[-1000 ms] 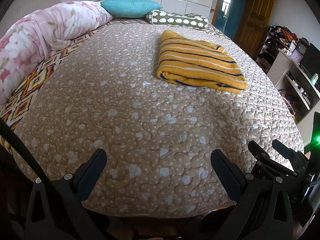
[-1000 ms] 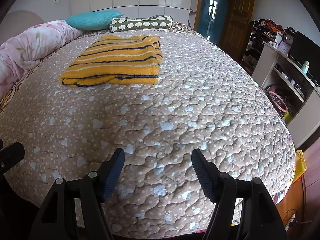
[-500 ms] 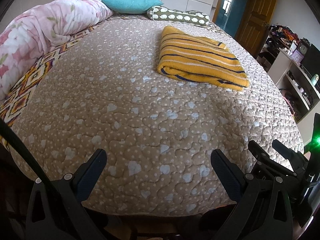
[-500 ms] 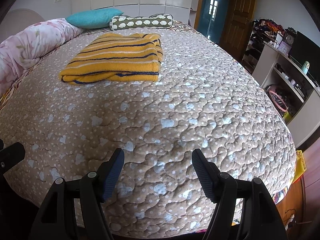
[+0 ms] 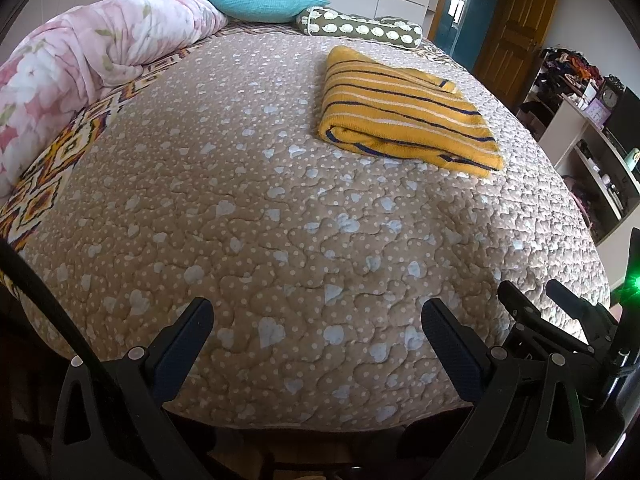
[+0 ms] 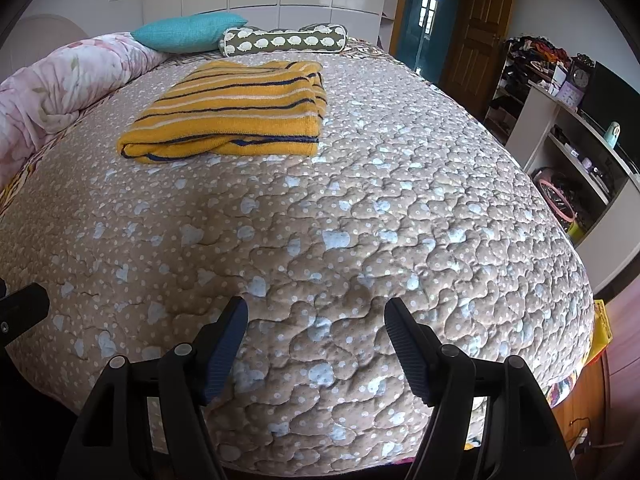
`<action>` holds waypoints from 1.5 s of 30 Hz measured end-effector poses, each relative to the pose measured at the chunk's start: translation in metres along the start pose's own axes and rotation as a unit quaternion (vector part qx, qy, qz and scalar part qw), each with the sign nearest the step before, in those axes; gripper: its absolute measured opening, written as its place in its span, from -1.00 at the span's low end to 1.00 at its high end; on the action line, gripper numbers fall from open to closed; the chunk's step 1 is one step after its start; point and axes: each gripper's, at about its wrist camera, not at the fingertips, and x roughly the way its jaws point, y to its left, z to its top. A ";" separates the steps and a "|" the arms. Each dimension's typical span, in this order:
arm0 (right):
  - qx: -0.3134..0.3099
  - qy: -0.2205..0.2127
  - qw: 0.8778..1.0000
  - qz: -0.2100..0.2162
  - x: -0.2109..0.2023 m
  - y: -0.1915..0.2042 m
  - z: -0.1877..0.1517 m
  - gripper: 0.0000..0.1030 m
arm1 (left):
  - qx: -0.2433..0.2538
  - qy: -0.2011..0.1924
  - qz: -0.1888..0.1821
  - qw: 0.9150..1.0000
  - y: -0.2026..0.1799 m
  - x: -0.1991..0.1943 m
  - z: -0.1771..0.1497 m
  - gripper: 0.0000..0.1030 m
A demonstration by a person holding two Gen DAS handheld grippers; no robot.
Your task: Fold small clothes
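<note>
The yellow striped sweater [image 5: 404,120] is lying folded into a thick rectangle on the quilted bedspread [image 5: 280,232], toward the far half of the bed, a bit short of the teal pillow [image 5: 260,2] & the green bolster [image 5: 360,30]. A pink floral duvet [image 5: 80,60] is bunching along the far-left edge. Both claws are hanging over the near edge of the bed, well apart from the sweater.

Left gripper [image 5: 318,340]: jaws are standing wide apart, nothing btwn them, just bedspread underneath. Right gripper [image 6: 316,340]: also gaping, a little narrower, holding nothing. The right one is also showing at the left view's lower-right corner, so the two are sitting side by side.

Judging by how it's lying, the fold is looking basically done; this reads as a pull-back / rest phase. If any touch-up is needed, I'd be watching the far right corner, where layers are looking slightly uneven w/ a bit of edge sticking out. To do that well: be coming in low & flat, pinching only the top layer near the corner, & smoothing outward w/o dragging the whole stack, since knit on a quilted cover is likely to be sliding as one lump.
</note>
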 end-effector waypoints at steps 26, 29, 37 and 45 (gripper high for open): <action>-0.004 0.000 1.000 0.001 0.001 0.001 -0.002 0.48 | 0.001 0.006 -0.003 1.000 0.000 0.005 -0.001 1.00; -0.003 0.000 1.000 0.002 0.001 0.000 -0.002 0.48 | 0.001 0.007 -0.003 1.000 0.000 0.005 -0.002 1.00; -0.004 0.000 1.000 0.002 0.001 0.000 -0.001 0.49 | 0.000 0.009 -0.004 1.000 0.000 0.007 -0.003 1.00; -0.010 -0.003 1.000 0.002 0.001 0.005 -0.002 0.49 | -0.001 0.011 -0.005 1.000 0.001 0.008 -0.004 1.00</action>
